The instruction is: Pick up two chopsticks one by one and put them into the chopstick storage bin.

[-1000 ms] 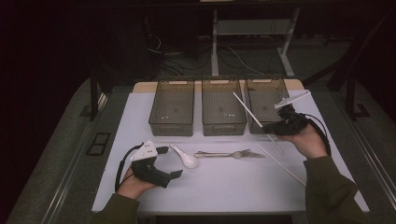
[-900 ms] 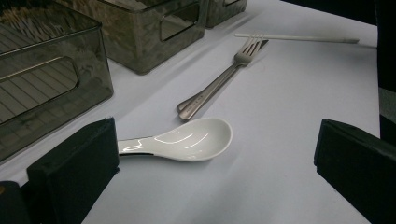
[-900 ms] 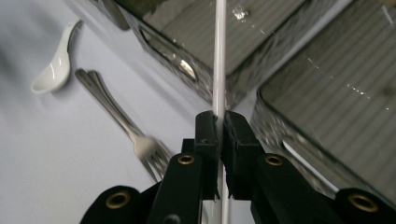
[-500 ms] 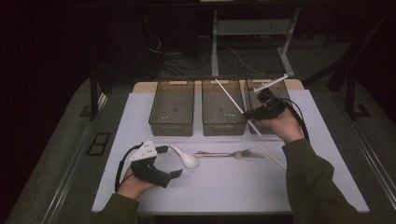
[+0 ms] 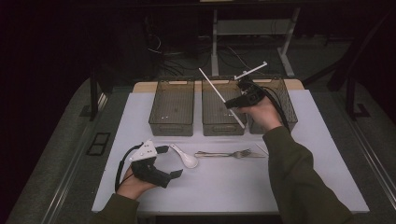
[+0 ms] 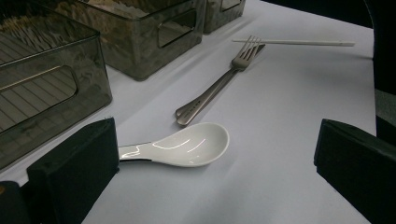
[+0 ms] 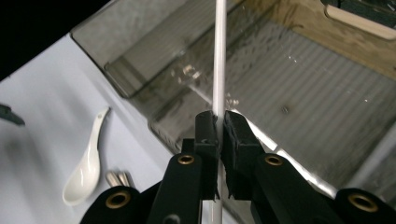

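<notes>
Three bins (image 5: 172,109), two chopsticks (image 5: 219,95), two forks (image 5: 229,153), one spoon (image 5: 184,156), two grippers (image 5: 161,163).

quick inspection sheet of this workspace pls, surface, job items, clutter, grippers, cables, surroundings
surface: white table top, flat, with bare room in front.
job's things: white chopstick clamped in the right gripper, slanting over the middle bin; a second white chopstick lies by the fork tines.
clutter: white ceramic spoon and metal fork on the sheet; left bin and right bin beside the middle one.
grippers: left gripper rests on the table, fingers wide apart, holding nothing; right gripper shut on the chopstick, above the bins.
cables: a black one loops from each gripper.
surroundings: dark floor, table legs and wires behind.
</notes>
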Motion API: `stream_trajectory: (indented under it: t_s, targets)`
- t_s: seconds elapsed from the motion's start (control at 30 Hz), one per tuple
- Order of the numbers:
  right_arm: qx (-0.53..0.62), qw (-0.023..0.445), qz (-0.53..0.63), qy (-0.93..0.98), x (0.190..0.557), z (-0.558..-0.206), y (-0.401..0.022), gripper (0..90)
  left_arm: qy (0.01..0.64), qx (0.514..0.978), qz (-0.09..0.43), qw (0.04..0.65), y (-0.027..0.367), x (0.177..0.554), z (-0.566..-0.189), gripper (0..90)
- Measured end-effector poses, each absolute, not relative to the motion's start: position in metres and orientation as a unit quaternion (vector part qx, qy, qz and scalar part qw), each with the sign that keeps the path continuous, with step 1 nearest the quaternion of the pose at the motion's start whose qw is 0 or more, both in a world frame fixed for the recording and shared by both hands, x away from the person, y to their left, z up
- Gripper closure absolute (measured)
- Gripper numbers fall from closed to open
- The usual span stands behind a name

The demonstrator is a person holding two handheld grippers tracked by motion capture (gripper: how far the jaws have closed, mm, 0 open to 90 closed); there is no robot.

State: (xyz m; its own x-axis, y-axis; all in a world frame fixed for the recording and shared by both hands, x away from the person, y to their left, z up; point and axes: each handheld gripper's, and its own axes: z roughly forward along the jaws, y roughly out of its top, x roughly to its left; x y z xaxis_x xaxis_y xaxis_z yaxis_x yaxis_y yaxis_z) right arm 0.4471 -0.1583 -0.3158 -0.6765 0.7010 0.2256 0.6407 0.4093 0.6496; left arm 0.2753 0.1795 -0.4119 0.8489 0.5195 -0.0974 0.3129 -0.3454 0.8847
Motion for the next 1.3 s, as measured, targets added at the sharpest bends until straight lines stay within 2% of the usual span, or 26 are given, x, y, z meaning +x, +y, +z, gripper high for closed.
stream_trajectory:
  t_s: [0.8, 1.3]
  targets:
    - [0.392, 0.030, 0.361, 0.846, 0.492, -0.319, -0.033, 84.3, 0.251, 0.810, 0.095, 0.522, 0.180, 0.275, -0.410, 0.0]
    - [0.411, 0.026, 0.359, 0.838, 0.506, -0.341, 0.008, 84.3, 0.249, 0.809, 0.091, 0.525, 0.181, 0.274, -0.410, 0.0]
